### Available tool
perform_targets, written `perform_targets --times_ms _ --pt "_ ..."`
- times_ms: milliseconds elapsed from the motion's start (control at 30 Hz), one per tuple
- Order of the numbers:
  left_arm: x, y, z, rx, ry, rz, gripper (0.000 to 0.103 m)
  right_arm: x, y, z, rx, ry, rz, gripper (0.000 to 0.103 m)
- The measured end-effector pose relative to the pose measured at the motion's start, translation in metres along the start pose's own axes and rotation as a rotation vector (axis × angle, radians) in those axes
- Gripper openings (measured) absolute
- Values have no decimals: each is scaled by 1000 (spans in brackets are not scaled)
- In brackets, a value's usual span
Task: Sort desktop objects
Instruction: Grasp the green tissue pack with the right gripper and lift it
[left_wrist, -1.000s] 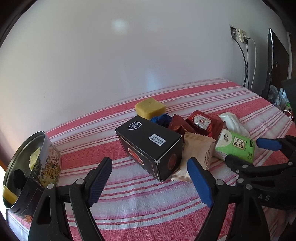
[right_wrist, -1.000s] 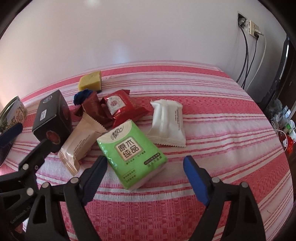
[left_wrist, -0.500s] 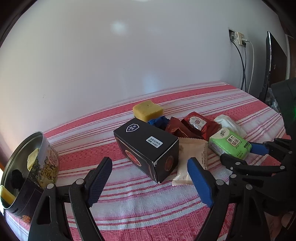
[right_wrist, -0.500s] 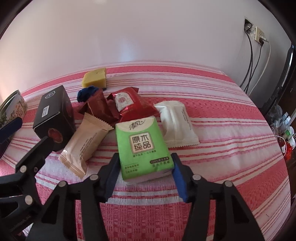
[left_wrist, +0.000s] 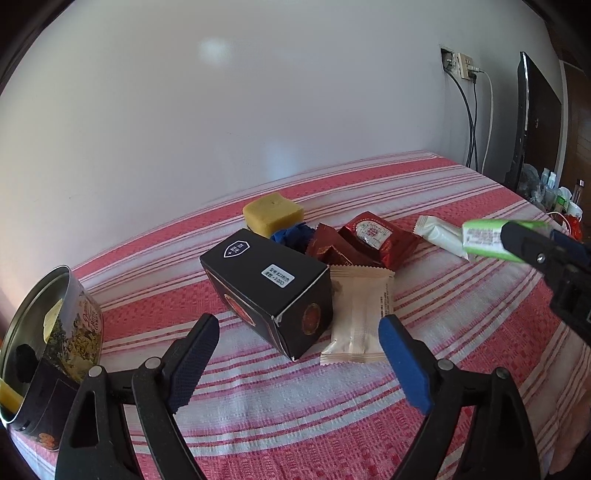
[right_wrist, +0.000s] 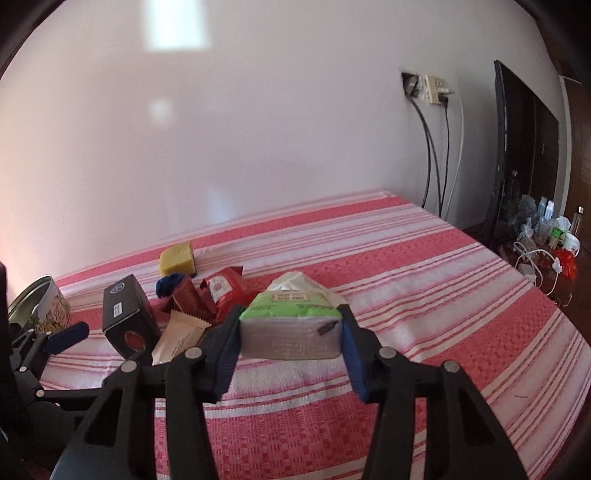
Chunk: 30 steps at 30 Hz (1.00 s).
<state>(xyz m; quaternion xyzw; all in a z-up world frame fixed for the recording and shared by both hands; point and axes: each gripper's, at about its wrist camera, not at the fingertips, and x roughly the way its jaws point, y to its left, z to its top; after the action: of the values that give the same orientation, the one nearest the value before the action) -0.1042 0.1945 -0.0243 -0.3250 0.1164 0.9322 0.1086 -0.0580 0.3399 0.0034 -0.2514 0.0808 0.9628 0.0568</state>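
Note:
My right gripper (right_wrist: 290, 317) is shut on a green tissue pack (right_wrist: 288, 332), held off the cloth, and its jaws are still closing on the pack. In the left wrist view the same tissue pack (left_wrist: 484, 240) hangs at the right. My left gripper (left_wrist: 295, 325) is open with its jaws opening, nothing between the pads, just in front of a black box (left_wrist: 266, 280) and a beige packet (left_wrist: 358, 317). Behind these lie red packets (left_wrist: 373, 236), a white packet (left_wrist: 439, 232), a yellow block (left_wrist: 271, 214) and a crumpled blue thing (left_wrist: 291, 236).
An open round tin (left_wrist: 55, 332) with items inside stands at the left edge of the red striped cloth (right_wrist: 443, 295). A wall socket with cables (right_wrist: 432, 92), a dark monitor (right_wrist: 517, 155) and bottles and clutter (right_wrist: 546, 236) sit beyond the right end.
The right gripper closed on the green tissue pack and lifted it off the cloth, tilting it. The left gripper stayed in place in front of the black box.

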Motion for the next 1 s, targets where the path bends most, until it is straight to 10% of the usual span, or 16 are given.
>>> perform_targets --times_ms 300,1000 --pt "7 -8 0 37 30 24 90 -35 6 0 -29 -208 -69 51" --pt "41 -24 9 70 158 -17 90 -41 11 -3 -49 -225 -63 51"
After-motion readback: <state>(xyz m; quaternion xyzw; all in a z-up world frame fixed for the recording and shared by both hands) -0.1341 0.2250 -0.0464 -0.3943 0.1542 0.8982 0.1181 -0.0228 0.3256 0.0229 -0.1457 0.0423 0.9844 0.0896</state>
